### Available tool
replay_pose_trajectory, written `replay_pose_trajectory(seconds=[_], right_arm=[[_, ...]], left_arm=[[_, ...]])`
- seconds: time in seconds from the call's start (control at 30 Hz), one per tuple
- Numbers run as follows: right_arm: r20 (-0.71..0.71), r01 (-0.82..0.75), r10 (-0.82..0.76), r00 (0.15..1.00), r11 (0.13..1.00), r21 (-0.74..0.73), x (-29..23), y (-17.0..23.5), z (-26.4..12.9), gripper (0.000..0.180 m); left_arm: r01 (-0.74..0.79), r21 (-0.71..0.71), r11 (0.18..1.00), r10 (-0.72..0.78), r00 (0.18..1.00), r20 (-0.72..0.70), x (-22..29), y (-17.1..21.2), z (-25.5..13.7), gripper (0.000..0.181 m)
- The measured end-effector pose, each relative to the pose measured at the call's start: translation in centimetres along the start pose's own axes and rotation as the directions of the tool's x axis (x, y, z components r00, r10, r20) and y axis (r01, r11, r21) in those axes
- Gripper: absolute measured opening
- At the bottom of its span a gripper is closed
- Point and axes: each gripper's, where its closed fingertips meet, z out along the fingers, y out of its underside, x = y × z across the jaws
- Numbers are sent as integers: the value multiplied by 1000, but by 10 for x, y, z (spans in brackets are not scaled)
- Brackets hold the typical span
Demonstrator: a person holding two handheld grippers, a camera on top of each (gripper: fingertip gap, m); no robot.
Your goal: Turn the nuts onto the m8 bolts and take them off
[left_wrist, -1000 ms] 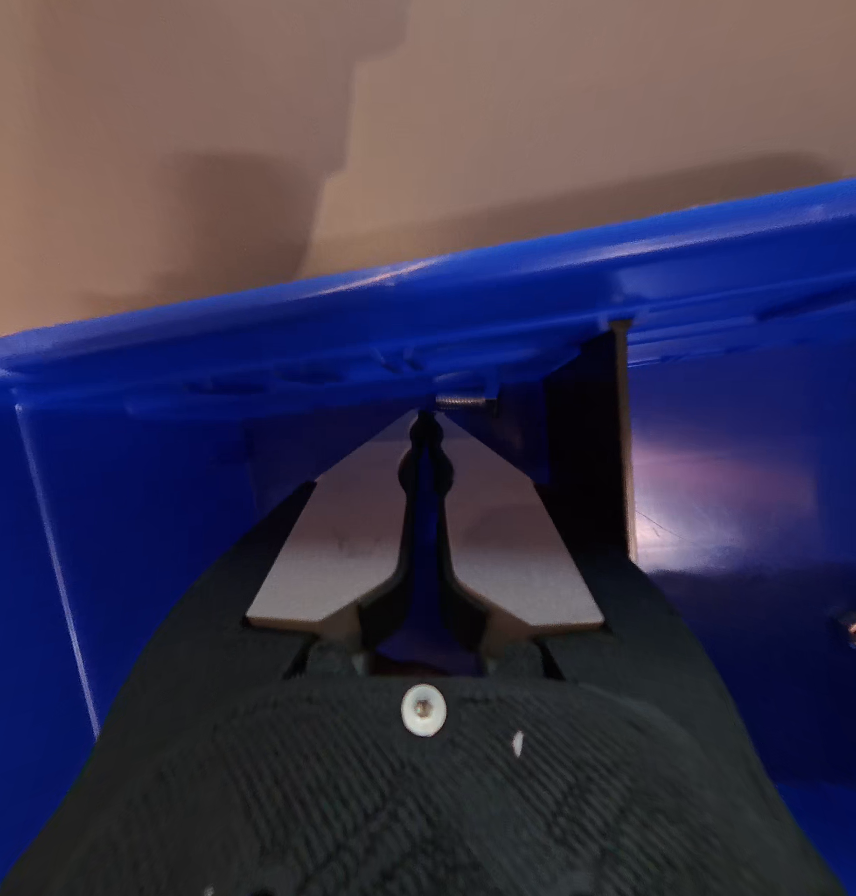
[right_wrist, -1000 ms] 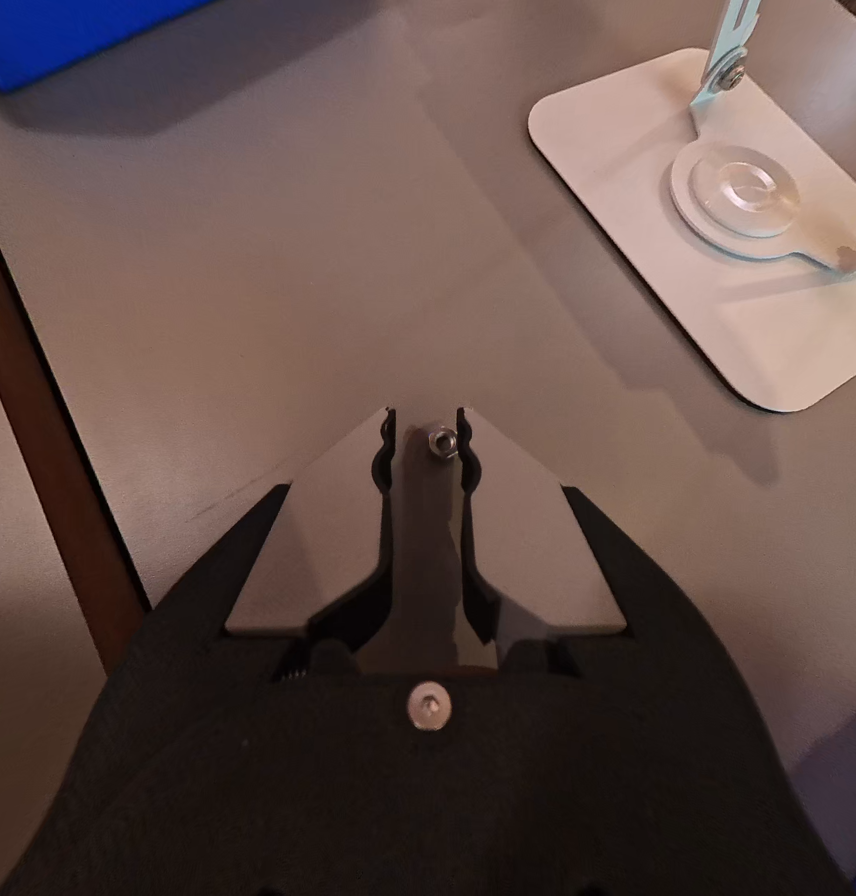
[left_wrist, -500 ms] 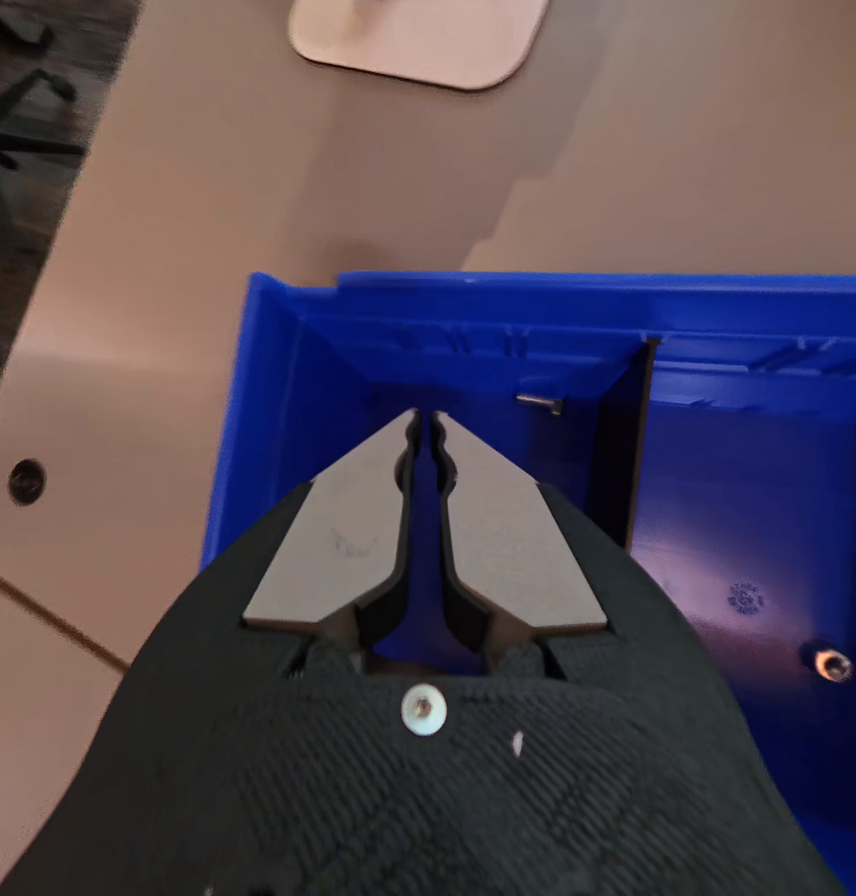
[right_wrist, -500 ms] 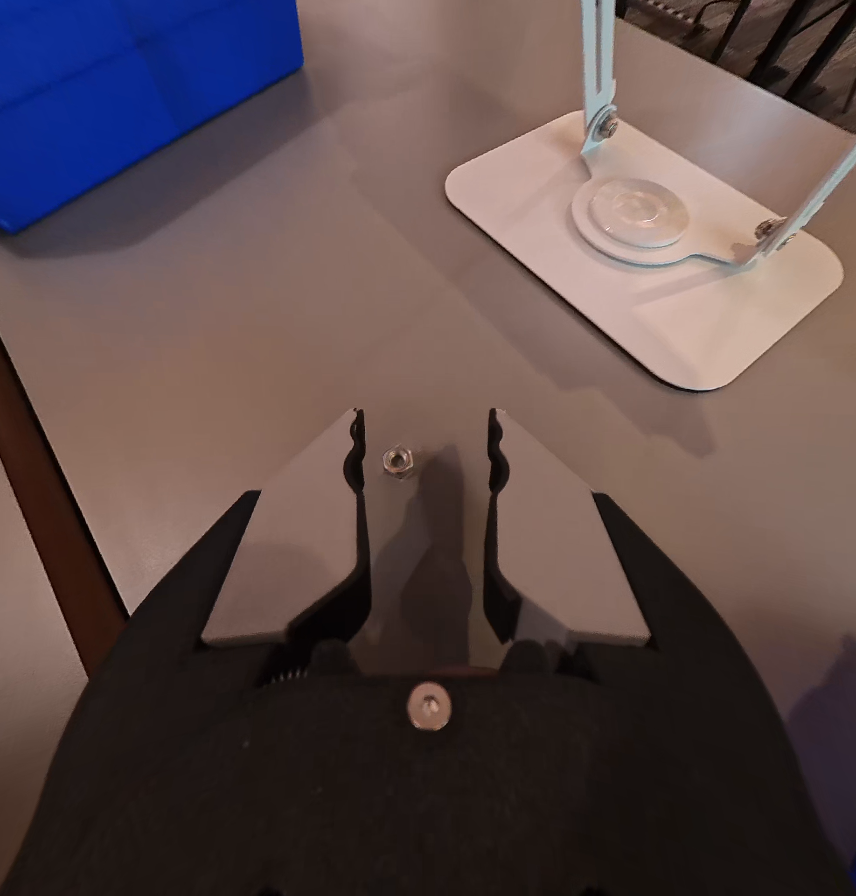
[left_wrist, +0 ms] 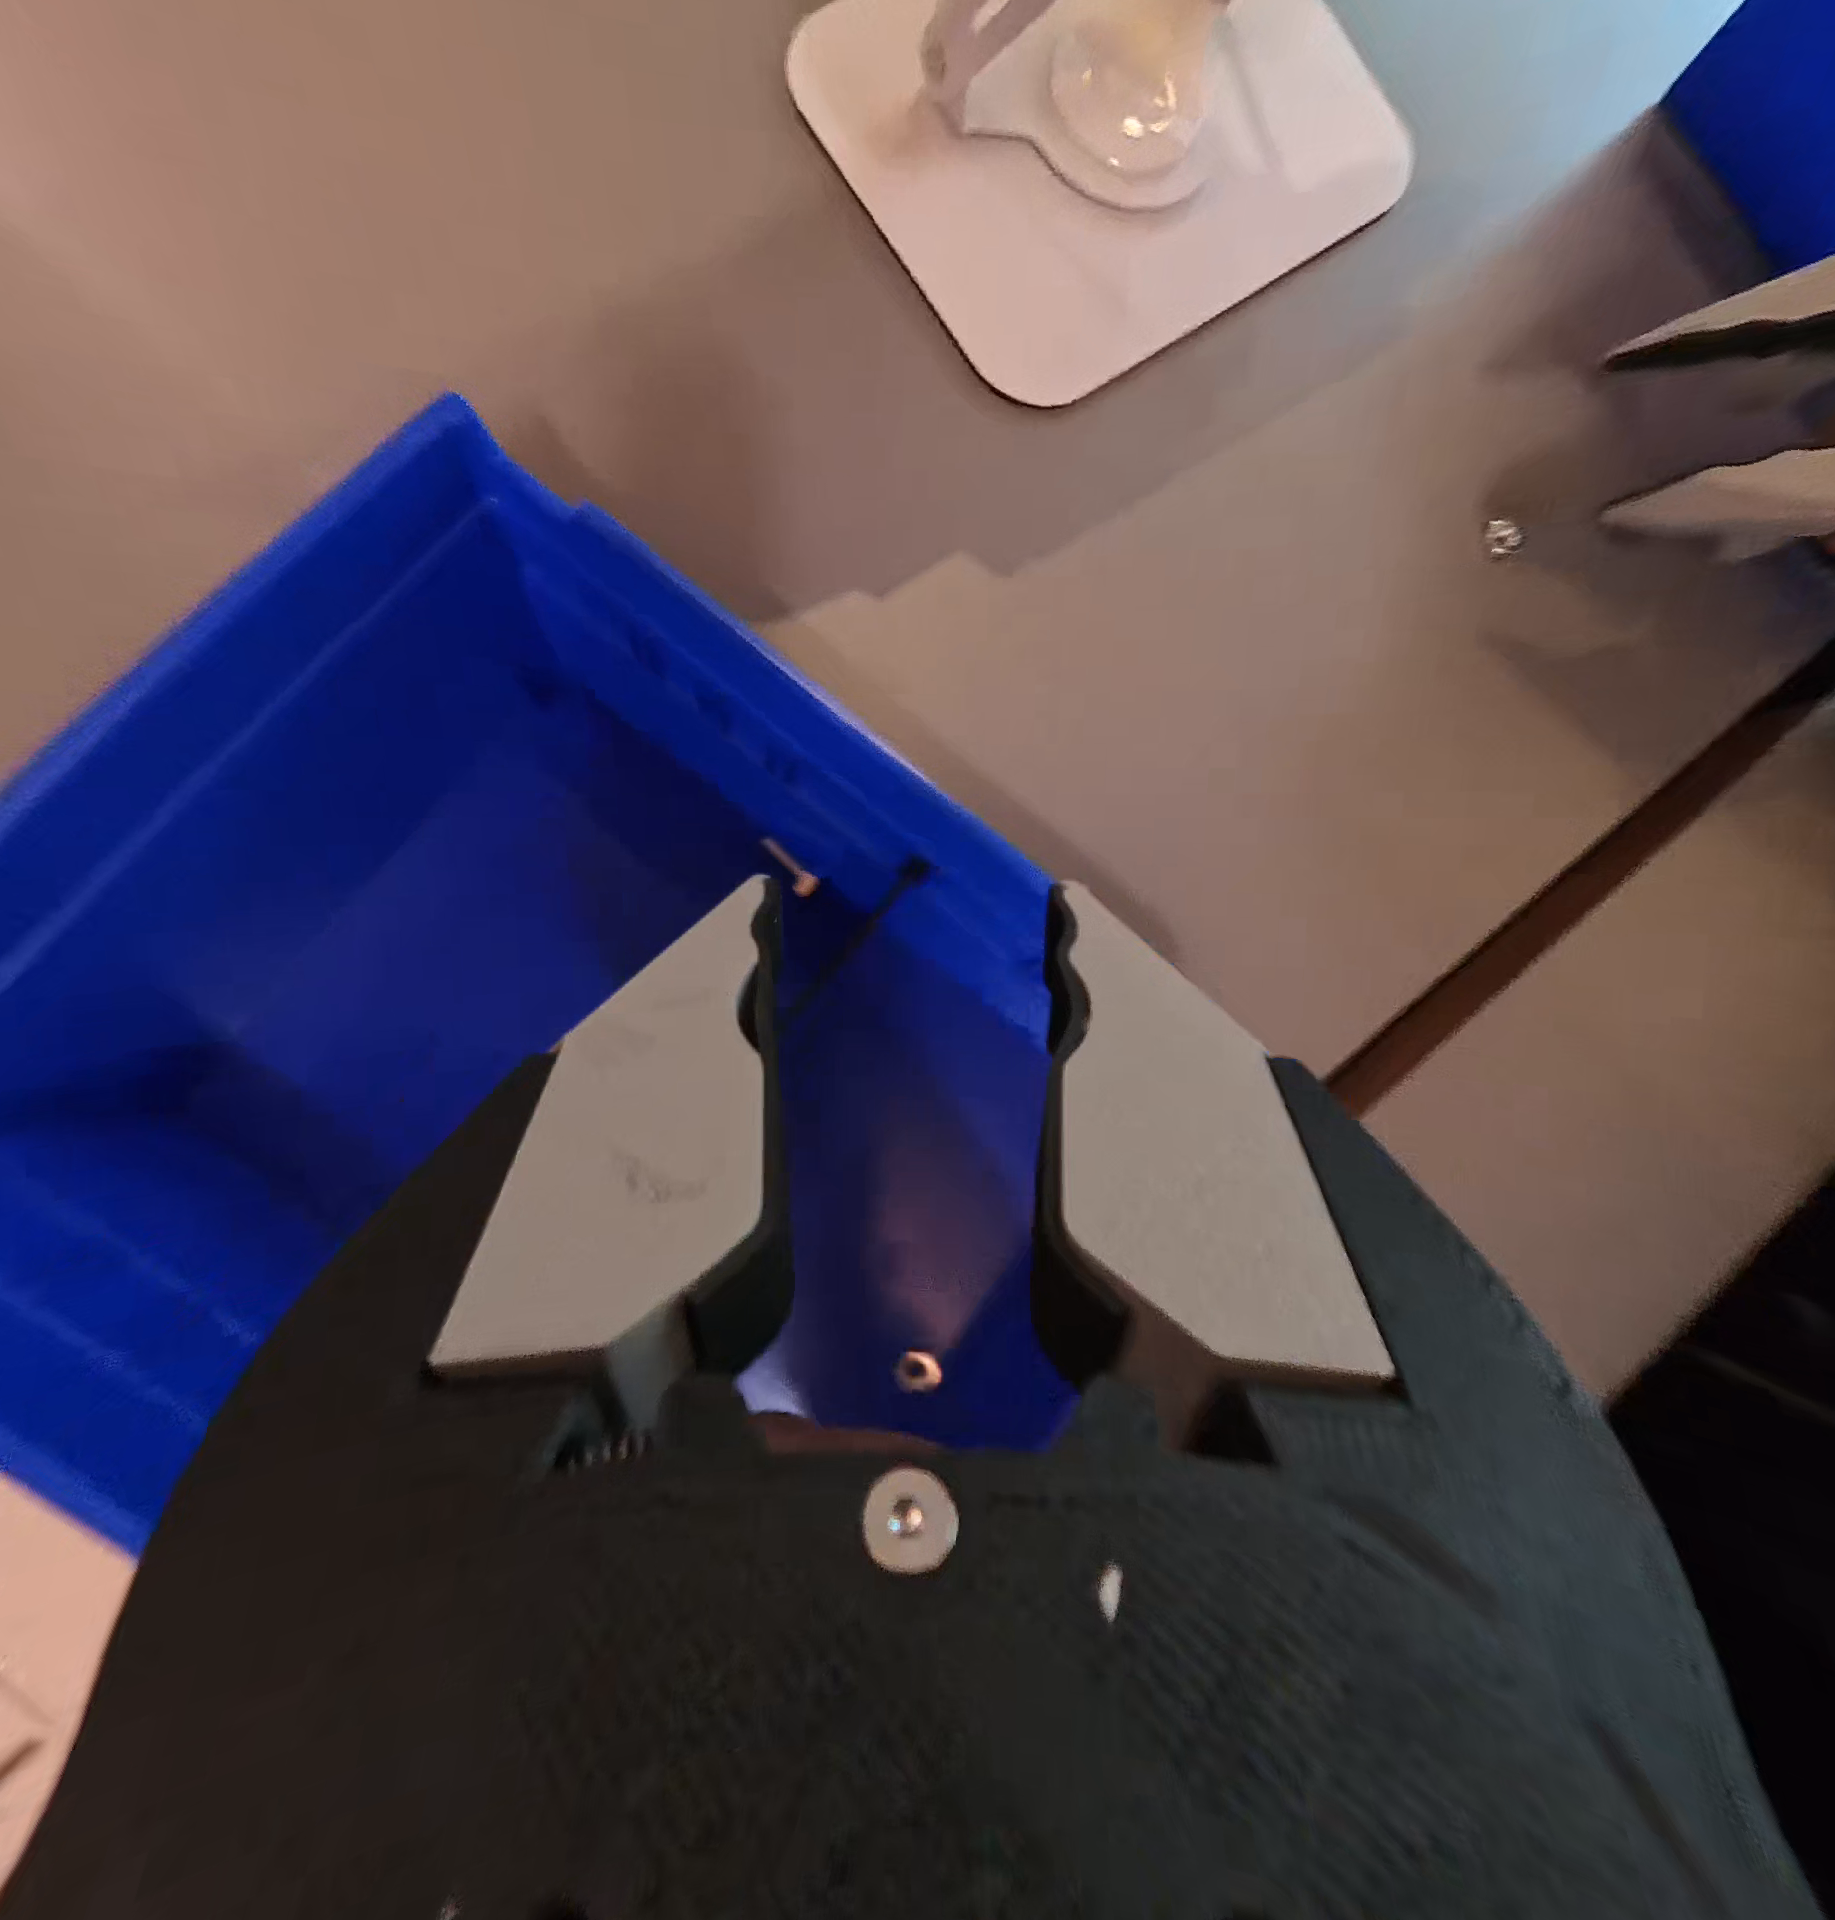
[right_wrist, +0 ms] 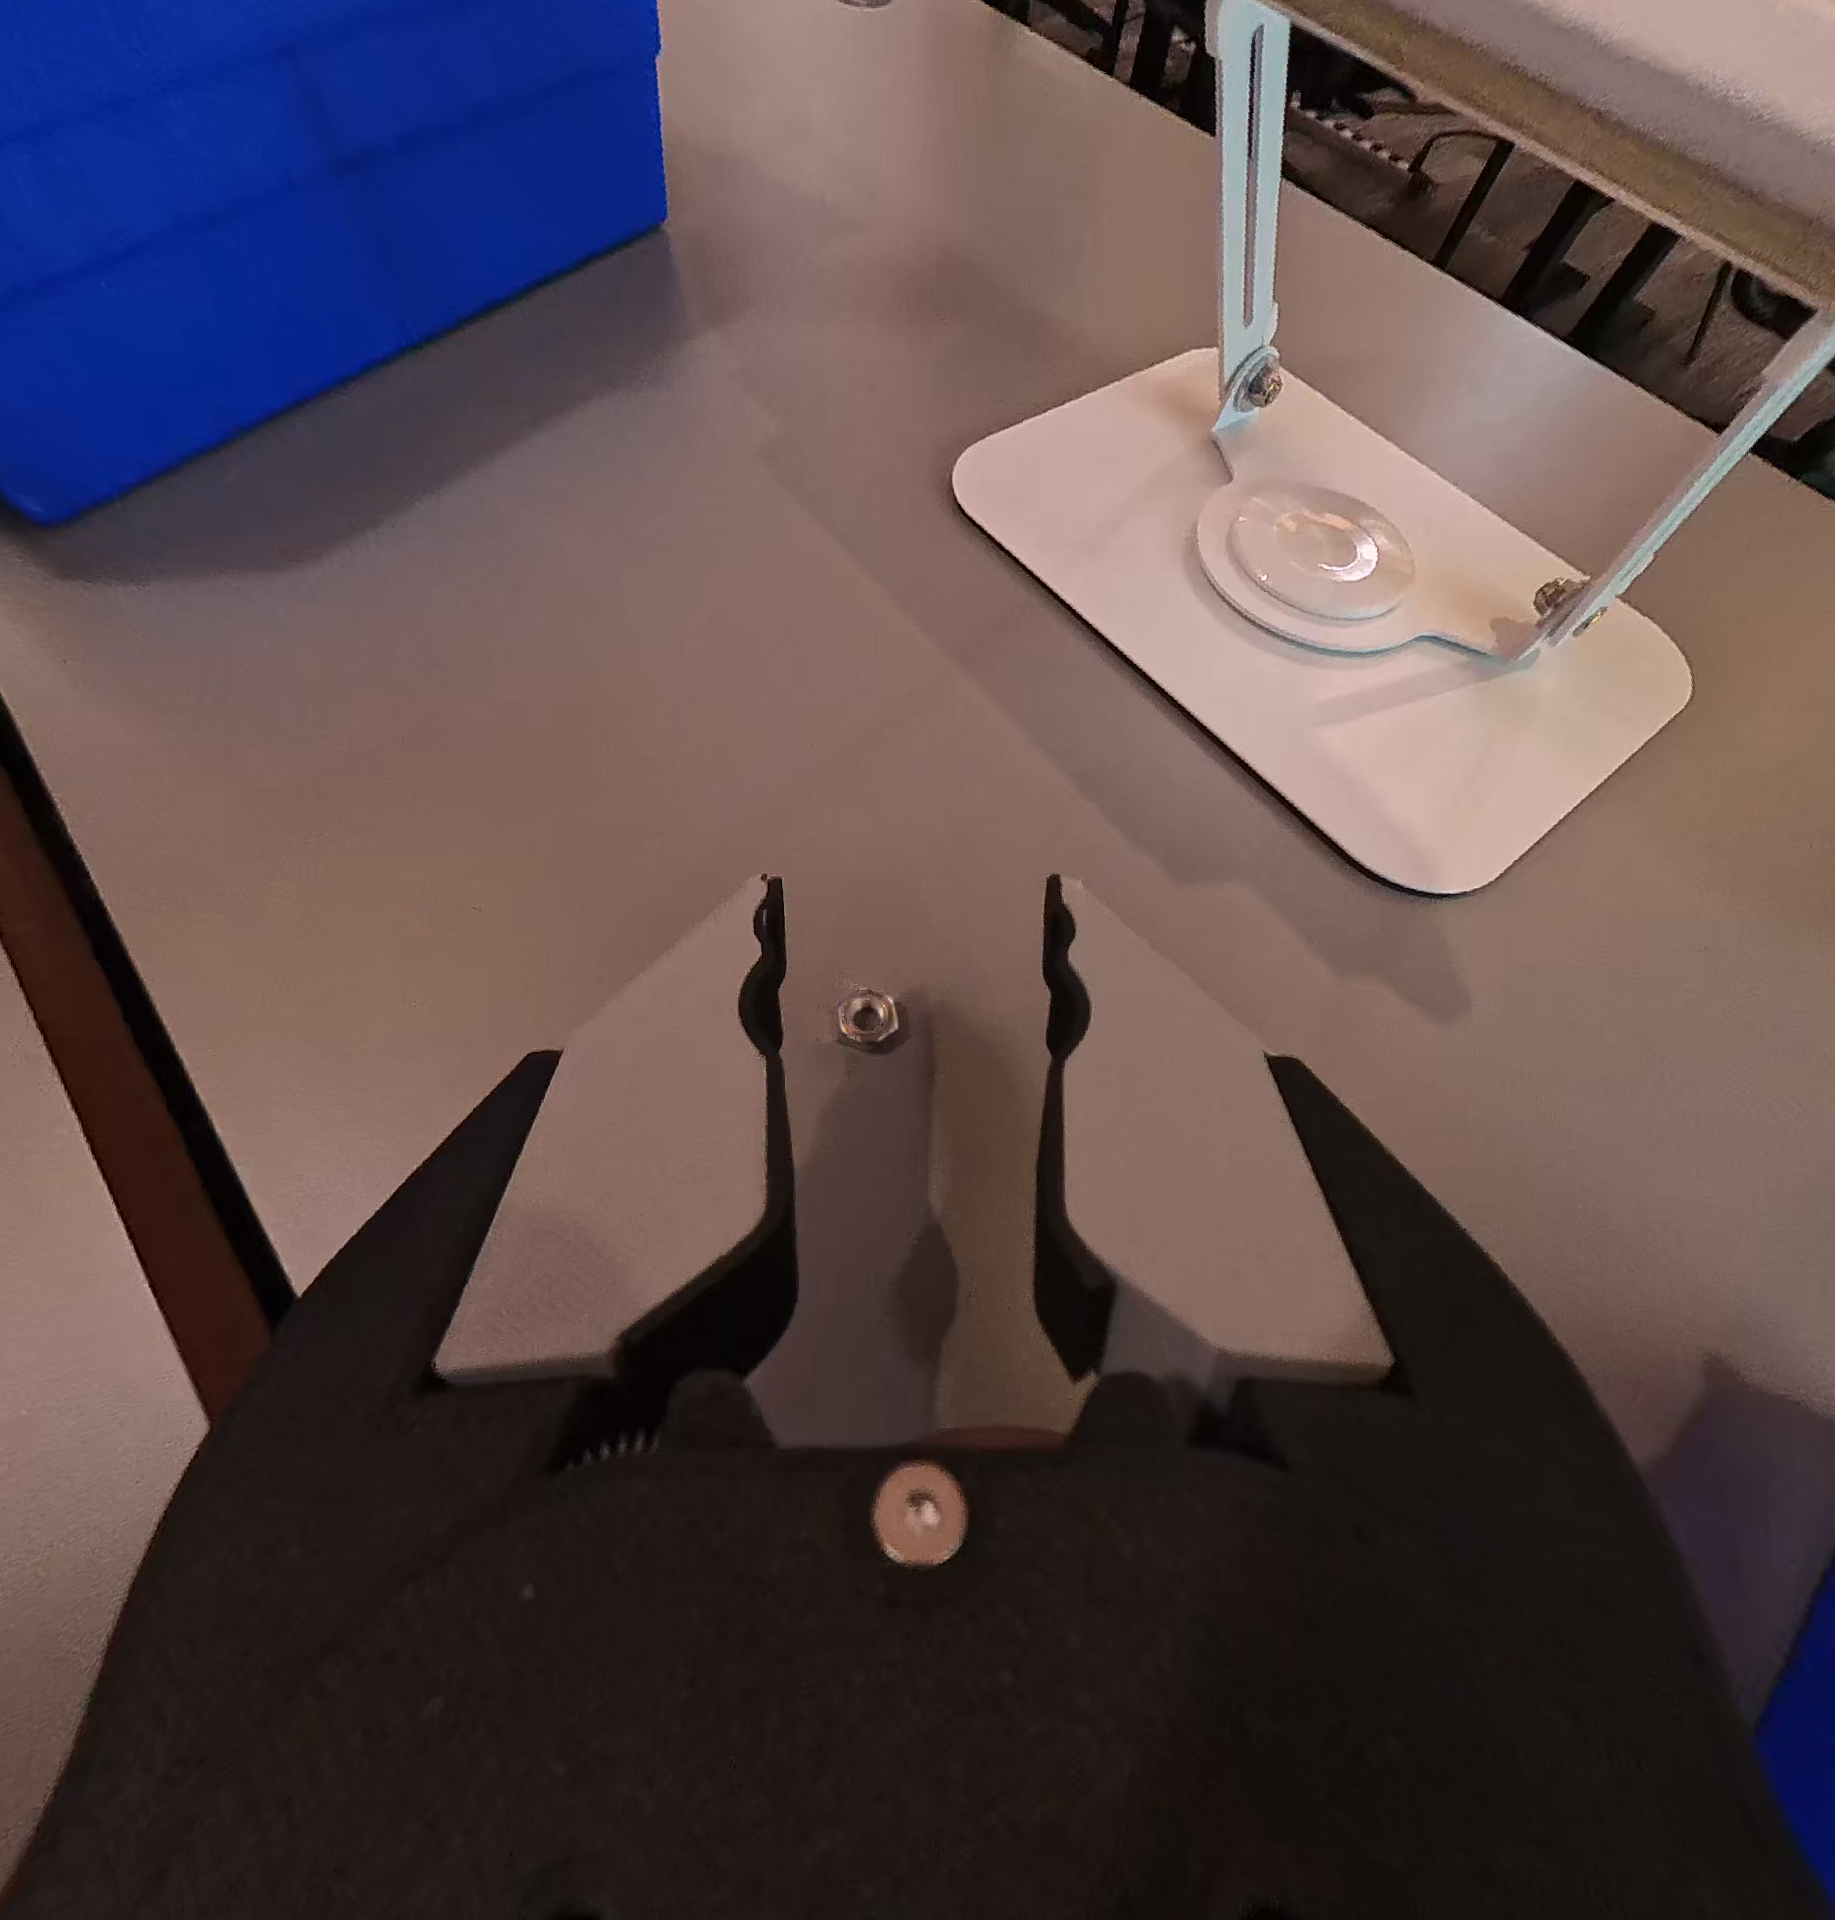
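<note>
My left gripper [left_wrist: 911, 904] is open and empty above a blue bin [left_wrist: 321, 831]. A small bolt [left_wrist: 793, 871] lies in the bin by its far wall, close to my left fingertip. A nut [left_wrist: 917, 1369] lies on the bin floor, seen between my fingers. My right gripper [right_wrist: 908, 896] is open and empty over the grey table. A silver nut [right_wrist: 868, 1021] lies flat on the table between its fingers, nearer the left one, untouched. The right gripper [left_wrist: 1744, 436] and that nut [left_wrist: 1504, 536] also show at the right of the left wrist view.
A white stand base [right_wrist: 1328, 665] with thin metal arms sits at the back right of the table. The blue bin [right_wrist: 269, 249] shows at the back left in the right wrist view. The table's dark front edge [right_wrist: 92, 1039] runs at the left. The left gripper's tips are roughly 30 centimetres from the right gripper's.
My left gripper rose out of the bin, turned and opened; the bolt stayed by the bin wall. My right gripper opened wider and drew back; the nut lies free on the table.
</note>
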Motion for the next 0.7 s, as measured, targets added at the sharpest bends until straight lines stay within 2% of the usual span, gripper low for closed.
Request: replay_pose_trajectory(seconds=[0.17,0.27,0.47,0.53,0.7], right_arm=[[9,7,-7,1000,1000,15,-3,-5,-4,46],[26,11,-11,1000,1000,11,-7,-6,-4,46],[25,65,-65,998,998,10,-16,-9,-6,42],[21,83,-83,996,997,8,-18,-10,-6,42],[26,101,-101,995,995,4,-20,-10,-7,39]], left_arm=[[49,-84,995,-47,999,26,23,25,10,46],[78,-94,993,-76,997,32,36,31,19,36],[131,-137,982,-125,991,52,46,44,47,42],[142,-161,977,-138,990,38,50,49,53,38],[-27,-255,967,42,998,53,50,55,49,33]])
